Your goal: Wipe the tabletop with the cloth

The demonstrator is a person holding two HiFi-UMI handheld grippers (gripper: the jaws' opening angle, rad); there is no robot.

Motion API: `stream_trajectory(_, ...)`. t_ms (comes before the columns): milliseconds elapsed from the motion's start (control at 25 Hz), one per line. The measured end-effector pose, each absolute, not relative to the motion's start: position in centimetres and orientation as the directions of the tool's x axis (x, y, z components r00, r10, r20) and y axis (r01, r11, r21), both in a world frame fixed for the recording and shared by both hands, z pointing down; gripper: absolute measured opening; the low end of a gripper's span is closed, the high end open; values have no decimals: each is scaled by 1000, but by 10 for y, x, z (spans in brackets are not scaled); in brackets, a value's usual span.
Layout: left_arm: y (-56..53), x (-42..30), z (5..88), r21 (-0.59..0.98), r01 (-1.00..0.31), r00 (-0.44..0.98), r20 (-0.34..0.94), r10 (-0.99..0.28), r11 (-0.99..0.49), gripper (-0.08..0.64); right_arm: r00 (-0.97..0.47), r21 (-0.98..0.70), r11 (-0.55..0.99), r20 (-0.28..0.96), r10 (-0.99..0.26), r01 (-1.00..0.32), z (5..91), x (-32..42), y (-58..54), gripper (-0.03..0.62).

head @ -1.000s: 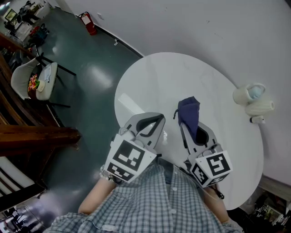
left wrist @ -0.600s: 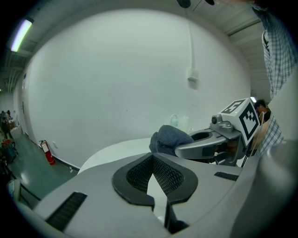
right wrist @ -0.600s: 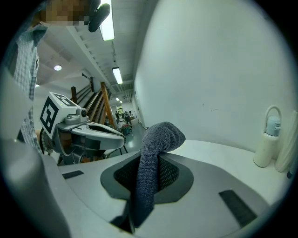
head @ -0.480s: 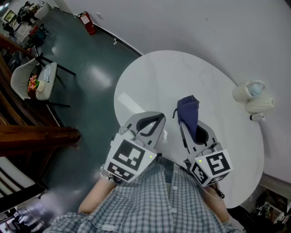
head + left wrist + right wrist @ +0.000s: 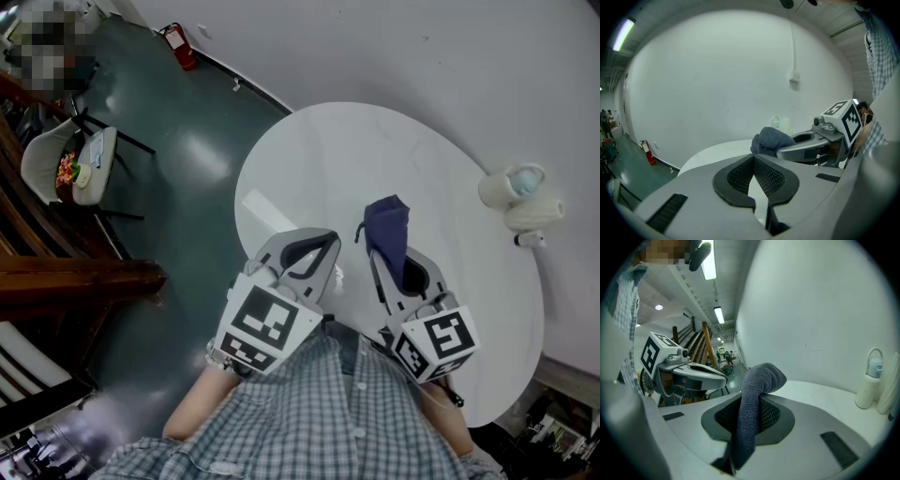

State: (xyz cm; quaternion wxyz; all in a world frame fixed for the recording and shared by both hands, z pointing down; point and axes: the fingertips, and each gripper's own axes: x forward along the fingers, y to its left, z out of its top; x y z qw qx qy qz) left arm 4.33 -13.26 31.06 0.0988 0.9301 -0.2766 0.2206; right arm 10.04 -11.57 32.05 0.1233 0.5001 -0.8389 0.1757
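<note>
**Item 1 – cloth** (image 5: 387, 234): dark blue, bunched. It is hanging from the right gripper (image 5: 394, 264) over the near-centre of the tabletop (image 5: 375, 155). Seems to be riding just clear of the surface, judging by the left gripper view. It is being gripped by one end, so the loose fold is flopping over the jaw tips, prob. to give a pad to press down.

**Item 2 – right gripper:** jaws are clamping on the cloth, w/ fabric filling the gap btwn the pads.

**Item 3 – left gripper** (image 5: 314, 248): jaws are sitting closed, tips meeting, nothing btwn them. It is hovering over the tabletop's near-left edge, prob. being kept out of the wiping path.

**Item 4 – tabletop:** round, white, bare across the middle. Wiping prob. not begun.

**Item 5 – bottle** (image 5: 520, 202): white, standing w/ other pale items at the tabletop's far-right edge. Knock risk if a sweep is going wide.

**Item 6 – chair** (image 5: 70, 164): standing on the floor, well left of the tabletop.
</note>
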Motion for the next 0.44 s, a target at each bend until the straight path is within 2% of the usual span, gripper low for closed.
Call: stream_trajectory(440,-129,37,310,63,-563,748,463,-475,-824,5,-471,-169,441,389,-792,-881,321,94,-110,52)
